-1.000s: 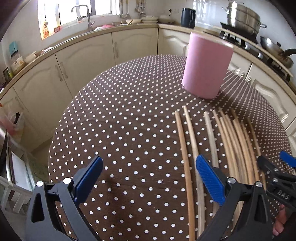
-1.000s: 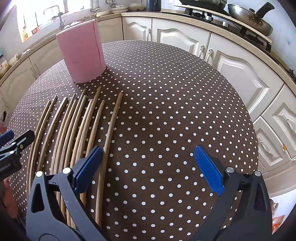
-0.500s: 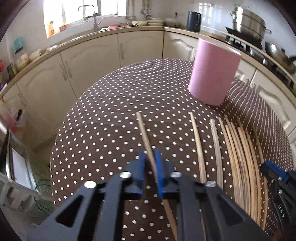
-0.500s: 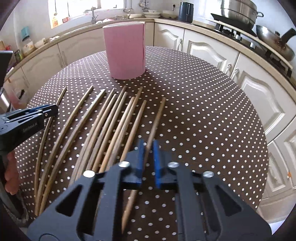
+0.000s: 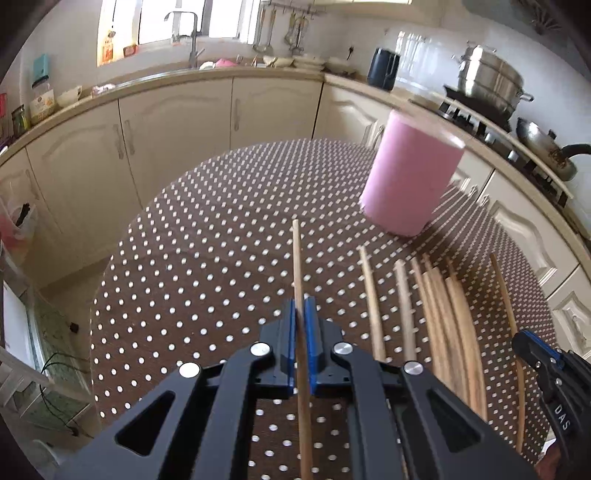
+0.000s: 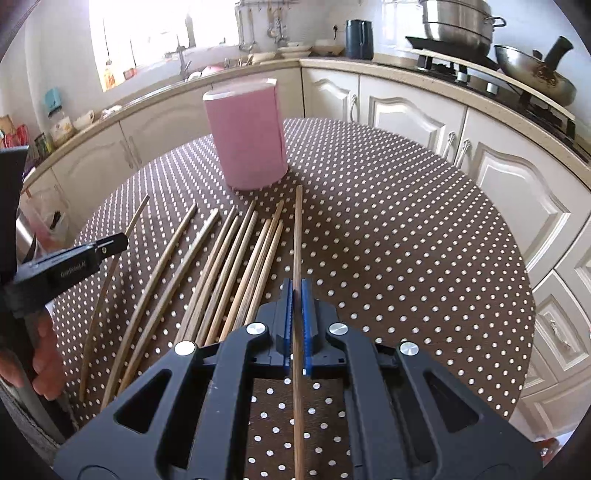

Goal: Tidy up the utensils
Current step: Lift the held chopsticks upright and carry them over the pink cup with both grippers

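Note:
Several wooden chopsticks (image 6: 229, 266) lie side by side on the brown polka-dot table (image 6: 406, 229); they show also as a row of chopsticks (image 5: 436, 314) in the left wrist view. A pink cylindrical holder (image 6: 245, 136) stands upright behind them, the same pink holder (image 5: 410, 184) at right in the left wrist view. My left gripper (image 5: 303, 314) is shut on one chopstick (image 5: 296, 258), lifted off the cloth. My right gripper (image 6: 296, 295) is shut on another chopstick (image 6: 297, 236) at the row's right end. Each gripper shows at the other view's edge.
Cream kitchen cabinets (image 5: 177, 125) curve around the table, with a sink and tap (image 5: 192, 37) under a bright window. A stove with a steel pot (image 6: 458, 22) and a wok (image 6: 535, 70) lies to the right. A hand (image 6: 40, 365) holds the left gripper's handle.
Both grippers went from wide open to shut, each on one chopstick. Both have since lifted and tilted up, so the pink holder and cabinets sit lower in view.

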Available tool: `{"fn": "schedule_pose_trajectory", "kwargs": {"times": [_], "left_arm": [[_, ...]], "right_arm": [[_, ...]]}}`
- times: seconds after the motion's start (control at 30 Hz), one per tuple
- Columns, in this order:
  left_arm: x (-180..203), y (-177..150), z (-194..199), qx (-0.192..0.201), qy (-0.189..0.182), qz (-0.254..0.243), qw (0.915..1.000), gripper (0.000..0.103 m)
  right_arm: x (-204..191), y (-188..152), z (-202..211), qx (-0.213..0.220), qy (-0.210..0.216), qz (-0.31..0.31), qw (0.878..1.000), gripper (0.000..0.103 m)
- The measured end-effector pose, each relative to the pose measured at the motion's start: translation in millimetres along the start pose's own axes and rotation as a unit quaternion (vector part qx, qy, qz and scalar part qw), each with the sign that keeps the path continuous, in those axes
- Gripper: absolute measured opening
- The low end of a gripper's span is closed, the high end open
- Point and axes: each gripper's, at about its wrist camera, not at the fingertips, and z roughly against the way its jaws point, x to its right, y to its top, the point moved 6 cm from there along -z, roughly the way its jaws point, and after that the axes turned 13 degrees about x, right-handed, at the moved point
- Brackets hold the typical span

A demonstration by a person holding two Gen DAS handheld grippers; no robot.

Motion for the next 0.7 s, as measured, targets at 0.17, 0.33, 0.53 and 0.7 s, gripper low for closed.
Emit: {"fn": "schedule_pose_trajectory", "kwargs": {"times": [0.17, 0.33, 0.53, 0.7], "left_arm": [[8.1, 9.8, 11.2, 0.022, -0.010, 0.002, 0.9997, 0.006], [9.6, 23.2, 29.9, 0.056, -0.021, 0.006, 0.9982, 0.006], [19.2, 50.0, 50.3, 0.101, -0.032, 0.001, 0.9944, 0.006], [24.4, 71.8, 61.6, 0.127, -0.037, 0.004, 0.9911, 0.006]], "right_arm": [[2.3, 15.7, 14.6, 0.034, 0.004, -0.013, 0.999, 0.005], [6.6, 33.9, 29.2, 0.067, 0.007, -0.033, 0.997, 0.005], [6.7, 59.2, 45.1, 0.108, 0.008, -0.035, 0.993, 0.005], [3.4, 80.5, 53.8, 0.138, 0.011, -0.031, 0.990, 0.005]]}}
